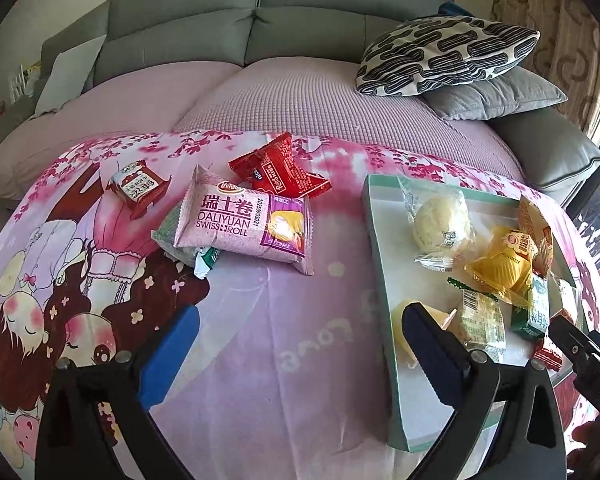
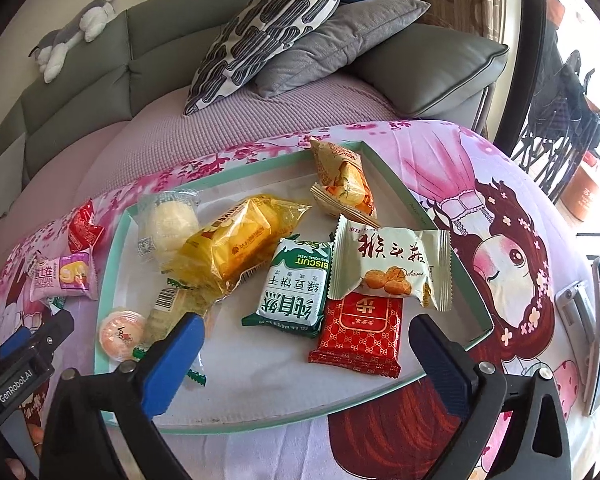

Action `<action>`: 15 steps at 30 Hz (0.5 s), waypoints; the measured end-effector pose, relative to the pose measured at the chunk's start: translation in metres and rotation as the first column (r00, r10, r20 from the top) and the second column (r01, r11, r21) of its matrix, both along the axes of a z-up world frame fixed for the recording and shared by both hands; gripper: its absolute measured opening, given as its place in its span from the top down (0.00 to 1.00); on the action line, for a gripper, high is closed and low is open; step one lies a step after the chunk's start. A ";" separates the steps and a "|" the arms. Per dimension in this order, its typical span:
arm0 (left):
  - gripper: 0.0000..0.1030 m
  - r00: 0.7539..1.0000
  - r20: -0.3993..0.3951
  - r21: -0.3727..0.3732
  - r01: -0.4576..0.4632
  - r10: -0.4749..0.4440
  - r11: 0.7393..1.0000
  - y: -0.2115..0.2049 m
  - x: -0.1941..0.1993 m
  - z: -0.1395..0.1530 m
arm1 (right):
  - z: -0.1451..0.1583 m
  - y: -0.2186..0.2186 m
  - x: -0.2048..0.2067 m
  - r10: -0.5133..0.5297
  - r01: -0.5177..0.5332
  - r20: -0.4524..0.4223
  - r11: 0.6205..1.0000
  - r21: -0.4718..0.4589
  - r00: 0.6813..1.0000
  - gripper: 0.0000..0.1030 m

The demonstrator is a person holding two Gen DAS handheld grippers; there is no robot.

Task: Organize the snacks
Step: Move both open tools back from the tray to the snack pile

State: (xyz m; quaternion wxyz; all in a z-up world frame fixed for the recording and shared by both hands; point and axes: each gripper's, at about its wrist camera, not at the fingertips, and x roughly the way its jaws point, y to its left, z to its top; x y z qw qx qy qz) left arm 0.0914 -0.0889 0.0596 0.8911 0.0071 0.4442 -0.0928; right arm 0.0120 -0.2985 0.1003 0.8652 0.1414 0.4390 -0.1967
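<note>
- Two grippers stand wide open under my control; nothing lies between the jaws of either.
- Left gripper (image 1: 296,346): I hold it above the printed pink cloth (image 1: 260,360) on the table, its right finger over the near left part of the tray (image 1: 384,280).
- Right gripper (image 2: 306,360): I hold it over the near part of the tray (image 2: 260,424), with the red patterned packet (image 2: 358,334) just ahead, between the fingers' lines.
- Tray contents, right wrist view: a round pale bun in clear wrap (image 2: 168,220), a yellow cake packet (image 2: 240,240), a green-and-white biscuit packet (image 2: 296,284), a cream packet (image 2: 396,268) lying partly on the red one, an orange packet (image 2: 344,178) at the far edge, and a small jelly cup (image 2: 122,334) at the near left corner.
- Snacks outside the tray, left wrist view: a pink Swiss roll packet (image 1: 248,224) resting on a green packet (image 1: 168,236), a red packet (image 1: 280,168) just behind it, and a small red-and-white packet (image 1: 138,188) farther left, all on the cloth.
- Background: a grey sofa (image 1: 260,12) with a patterned cushion (image 1: 448,54) stacked on a grey one.
</note>
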 end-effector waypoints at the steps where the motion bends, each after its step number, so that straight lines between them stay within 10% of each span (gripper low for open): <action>1: 0.02 1.000 0.002 -0.002 0.000 0.000 1.000 0.001 0.000 0.000 | 0.000 0.001 0.000 0.004 -0.004 0.005 1.000 -0.001 1.000 0.00; 15: 0.02 0.996 0.080 -0.018 -0.045 0.047 0.999 0.032 0.003 0.016 | 0.005 0.041 0.015 0.137 -0.138 0.069 0.990 0.006 0.988 0.00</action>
